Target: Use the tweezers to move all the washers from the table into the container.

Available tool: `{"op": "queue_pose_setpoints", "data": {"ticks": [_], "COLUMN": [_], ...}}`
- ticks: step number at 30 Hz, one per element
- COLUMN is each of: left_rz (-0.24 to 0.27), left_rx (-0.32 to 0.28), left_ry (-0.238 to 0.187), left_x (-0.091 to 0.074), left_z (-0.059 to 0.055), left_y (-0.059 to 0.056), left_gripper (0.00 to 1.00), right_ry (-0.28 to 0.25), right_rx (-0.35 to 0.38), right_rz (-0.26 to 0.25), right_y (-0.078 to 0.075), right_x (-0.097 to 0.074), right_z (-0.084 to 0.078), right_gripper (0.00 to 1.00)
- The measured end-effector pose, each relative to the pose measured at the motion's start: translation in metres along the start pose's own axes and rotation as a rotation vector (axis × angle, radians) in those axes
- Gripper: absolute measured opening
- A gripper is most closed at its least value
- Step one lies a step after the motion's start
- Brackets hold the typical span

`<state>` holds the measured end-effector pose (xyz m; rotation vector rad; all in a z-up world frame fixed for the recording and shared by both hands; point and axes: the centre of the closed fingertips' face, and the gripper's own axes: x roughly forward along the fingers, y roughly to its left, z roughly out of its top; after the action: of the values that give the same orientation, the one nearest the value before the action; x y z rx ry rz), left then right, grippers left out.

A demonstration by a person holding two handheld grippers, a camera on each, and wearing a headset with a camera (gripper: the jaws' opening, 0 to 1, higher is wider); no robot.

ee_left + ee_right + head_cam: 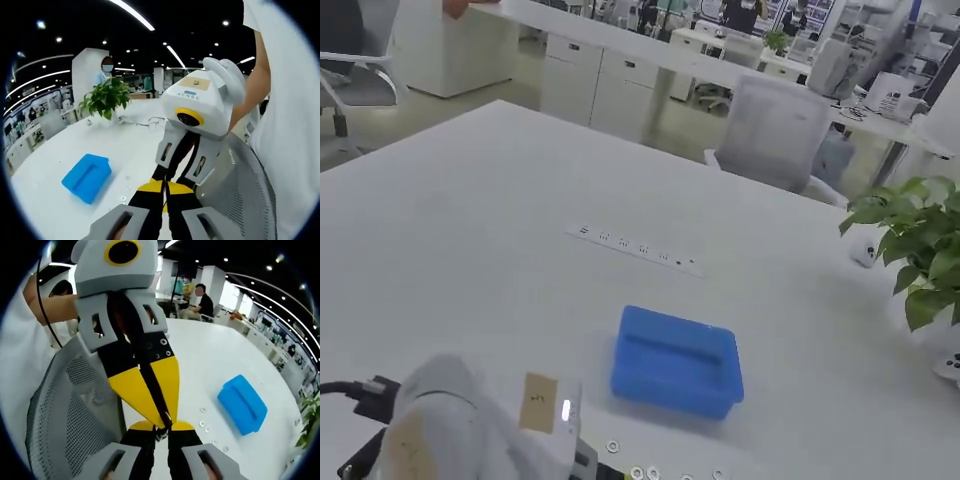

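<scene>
The two tools meet tip to tip, so much stays covered. In the right gripper view the left hand-held gripper [165, 421] comes down from above. Its yellow pads [135, 390] lie together along their length, with only a thin dark strip [150, 385] between them; I cannot tell if this strip is the tweezers or only the seam. The right hand-held gripper [163, 176] has its tips hidden behind that meeting point, and I cannot tell whether its jaws are apart or together.

In the head view a hand-held gripper [470, 425] is cut off at the lower edge, showing only a smooth white plastic body with a black cable.

The container [675, 385] is blue, matte and rectangular with rounded corners and a shallow sunken top. It stands on the white tabletop [500, 220], beyond this hand-held gripper and to its right. Its inside is not readable from these angles.

The washers [612, 446] are small pale rings. They lie on the tabletop between the hand-held gripper and the container, just beside its near wall, some cut by the frame edge.

A grey mesh chair [75, 405] sits behind the left hand-held gripper.
</scene>
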<state>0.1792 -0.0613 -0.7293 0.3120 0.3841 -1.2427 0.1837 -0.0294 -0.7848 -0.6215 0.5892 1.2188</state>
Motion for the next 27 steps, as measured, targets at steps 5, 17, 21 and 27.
{"op": "queue_pose_setpoints", "data": {"ticks": [5, 17, 21, 27], "left_rz": [0.106, 0.472, 0.606, 0.694], "left_rx": [-0.107, -0.365, -0.46, -0.473], "left_ry": [-0.038, -0.053, -0.039, -0.029], "left_x": [-0.004, -0.045, -0.061, -0.077], "left_z": [0.001, -0.027, -0.05, -0.061], "left_y": [0.009, 0.053, 0.065, 0.073], "left_gripper": [0.0, 0.62, 0.76, 0.91], "right_ry": [0.005, -0.04, -0.079, -0.127], "right_rx": [0.007, 0.12, 0.2, 0.284], "right_rz": [-0.006, -0.025, -0.038, -0.051], "right_y": [-0.006, -0.024, -0.041, -0.069], "right_x": [0.0, 0.001, 0.002, 0.006], "right_z": [0.001, 0.004, 0.008, 0.015], "right_gripper": [0.04, 0.03, 0.04, 0.04]}}
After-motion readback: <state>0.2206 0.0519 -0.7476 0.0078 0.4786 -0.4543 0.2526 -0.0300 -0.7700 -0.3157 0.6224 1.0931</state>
